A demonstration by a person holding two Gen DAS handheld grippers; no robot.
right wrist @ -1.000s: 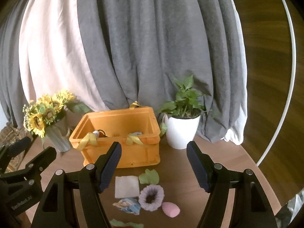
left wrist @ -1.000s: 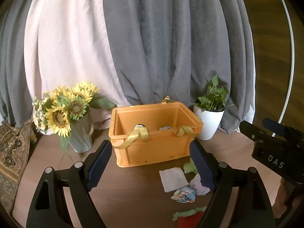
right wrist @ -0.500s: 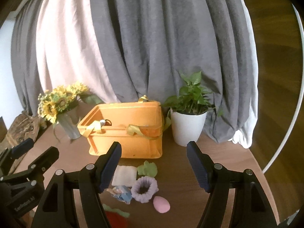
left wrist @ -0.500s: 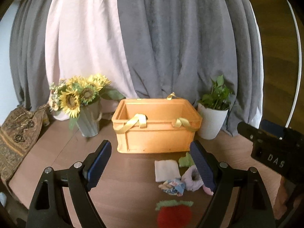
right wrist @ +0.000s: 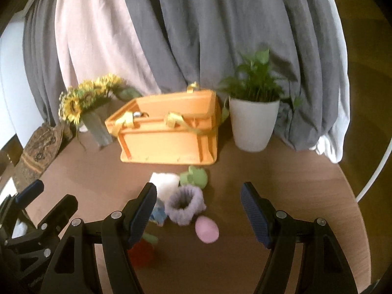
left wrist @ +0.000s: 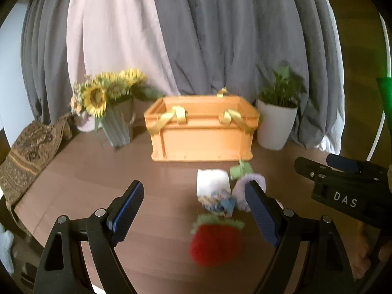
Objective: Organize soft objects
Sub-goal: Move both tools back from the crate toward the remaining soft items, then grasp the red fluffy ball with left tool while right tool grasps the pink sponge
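Note:
An orange crate (left wrist: 202, 132) with yellow ribbon handles stands at the back of the round wooden table (left wrist: 85, 183); it also shows in the right wrist view (right wrist: 169, 134). In front of it lie soft items: a red plush strawberry (left wrist: 214, 241), a white cloth (left wrist: 212, 181), a blue patterned piece (left wrist: 219, 202), a purple scrunchie (right wrist: 185, 204), a green piece (right wrist: 194, 176) and a pink egg-shaped sponge (right wrist: 207, 229). My left gripper (left wrist: 194, 216) is open and empty, just above the strawberry. My right gripper (right wrist: 198, 216) is open and empty above the scrunchie and sponge.
A vase of sunflowers (left wrist: 110, 112) stands left of the crate and a white potted plant (left wrist: 276, 122) right of it. Grey and pale curtains hang behind. A patterned cloth (left wrist: 27, 152) lies at the table's left edge.
Both grippers have lowered and pulled back toward the near table edge. The crate's inside has dropped from sight and the strawberry now shows in full. Both jaws stayed open.

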